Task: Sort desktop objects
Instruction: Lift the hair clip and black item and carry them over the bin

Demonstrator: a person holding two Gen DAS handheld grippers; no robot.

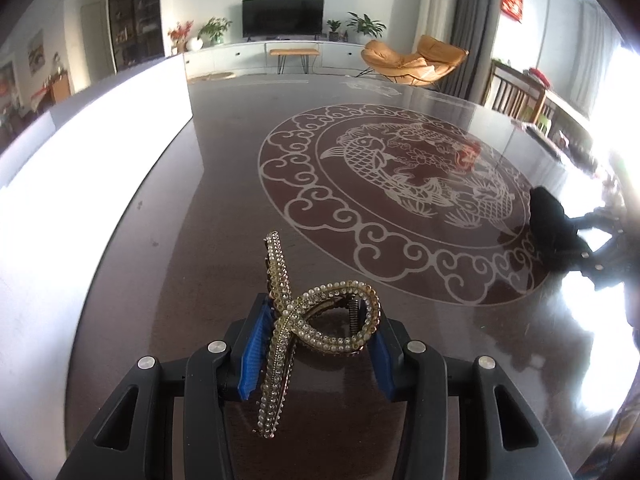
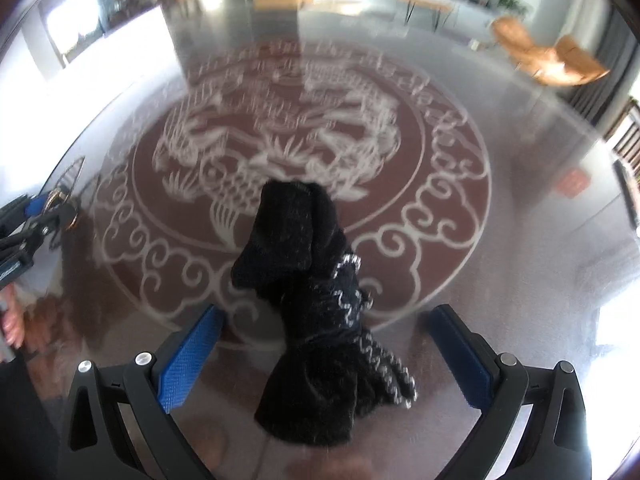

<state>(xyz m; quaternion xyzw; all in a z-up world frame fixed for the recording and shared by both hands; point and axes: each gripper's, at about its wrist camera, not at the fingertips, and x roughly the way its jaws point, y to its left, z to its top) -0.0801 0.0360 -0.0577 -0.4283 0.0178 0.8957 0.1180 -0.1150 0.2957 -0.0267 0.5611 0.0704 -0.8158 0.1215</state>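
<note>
A gold hair clip [image 1: 320, 320] set with rhinestones and pearls stands between the blue pads of my left gripper [image 1: 318, 334], which is shut on its looped body just above the dark table [image 1: 180, 240]. In the right wrist view that gripper [image 2: 38, 210] and the clip [image 2: 60, 200] show small at the left edge. A black fuzzy cloth accessory [image 2: 308, 304] with silver chain trim lies on the table between the wide-apart pads of my right gripper [image 2: 326, 316], which is open and not touching it. The same black piece [image 1: 548, 216] appears far right in the left wrist view.
The glossy round table carries a pale fish-and-cloud medallion [image 1: 400, 200]. A tall white panel [image 1: 120, 128] stands along its left side. A person's fingers [image 2: 10, 320] show at the left edge. Strong glare covers the table's right part [image 1: 592, 340].
</note>
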